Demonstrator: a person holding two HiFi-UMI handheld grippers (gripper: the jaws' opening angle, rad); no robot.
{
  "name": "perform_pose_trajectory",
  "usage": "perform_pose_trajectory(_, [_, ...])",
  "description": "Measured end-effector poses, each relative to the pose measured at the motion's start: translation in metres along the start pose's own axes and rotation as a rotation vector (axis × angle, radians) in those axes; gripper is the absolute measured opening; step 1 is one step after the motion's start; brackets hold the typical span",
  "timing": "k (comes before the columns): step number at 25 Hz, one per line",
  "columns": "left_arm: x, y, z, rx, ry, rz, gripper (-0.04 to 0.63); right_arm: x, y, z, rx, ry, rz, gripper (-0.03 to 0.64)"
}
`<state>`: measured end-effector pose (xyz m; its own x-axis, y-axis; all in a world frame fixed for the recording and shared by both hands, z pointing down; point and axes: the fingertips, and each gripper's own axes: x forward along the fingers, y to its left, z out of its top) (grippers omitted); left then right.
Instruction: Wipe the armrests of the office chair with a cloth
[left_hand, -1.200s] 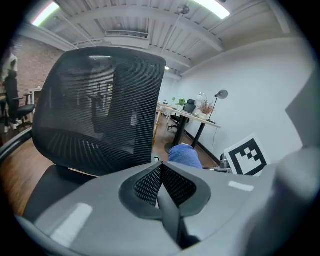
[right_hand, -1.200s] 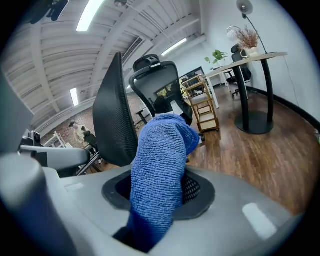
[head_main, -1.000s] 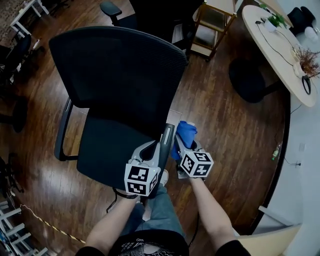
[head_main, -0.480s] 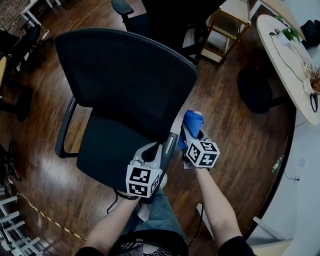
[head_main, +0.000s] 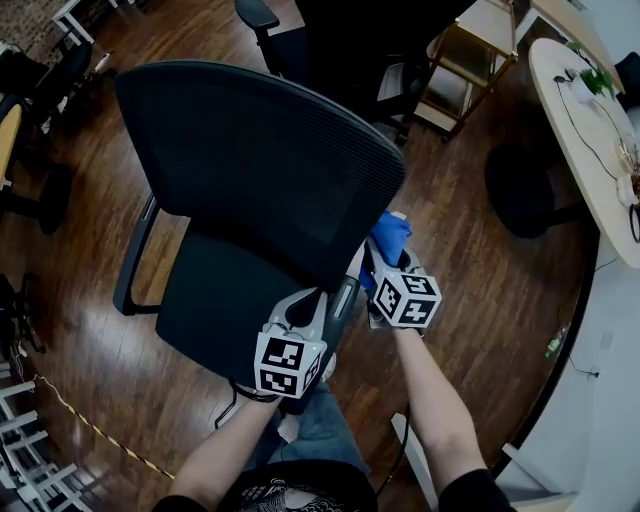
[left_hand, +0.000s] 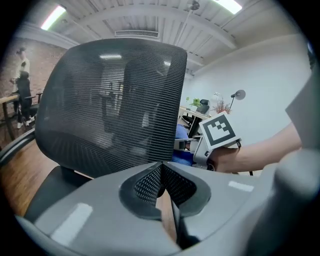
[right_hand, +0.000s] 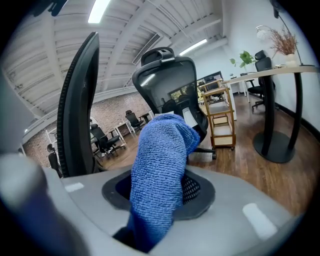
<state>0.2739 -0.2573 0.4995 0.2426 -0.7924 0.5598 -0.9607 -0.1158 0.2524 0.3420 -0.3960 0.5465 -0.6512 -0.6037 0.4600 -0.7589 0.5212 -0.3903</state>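
The black mesh office chair (head_main: 260, 150) stands in front of me, its back towards me. Its right armrest (head_main: 346, 292) runs between my two grippers; the left armrest (head_main: 132, 262) is on the chair's far side. My right gripper (head_main: 386, 258) is shut on a blue cloth (head_main: 388, 236), which hangs over the far end of the right armrest beside the chair back (right_hand: 77, 100). The cloth (right_hand: 160, 170) bulges up out of the right gripper (right_hand: 159, 194). My left gripper (head_main: 303, 296) is over the seat edge, just left of that armrest, and the left gripper (left_hand: 161, 172) is shut with nothing in it.
A light round table (head_main: 590, 120) with a black disc base (head_main: 525, 190) stands to the right. A wooden trolley (head_main: 460, 70) and another black chair (head_main: 270, 30) are behind the chair. The floor is dark wood. My legs are below the grippers.
My right gripper has carried the cloth forward along the right armrest, towards the chair back. The left gripper has stayed about where it was.
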Motion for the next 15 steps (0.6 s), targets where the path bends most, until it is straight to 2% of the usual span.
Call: perform_pose_trajectory(15, [-0.004, 0.015, 0.001, -0.019, -0.007, 0.025, 0.003, 0.018, 0.028, 0.007, 0.000, -0.012, 0.042, 0.138])
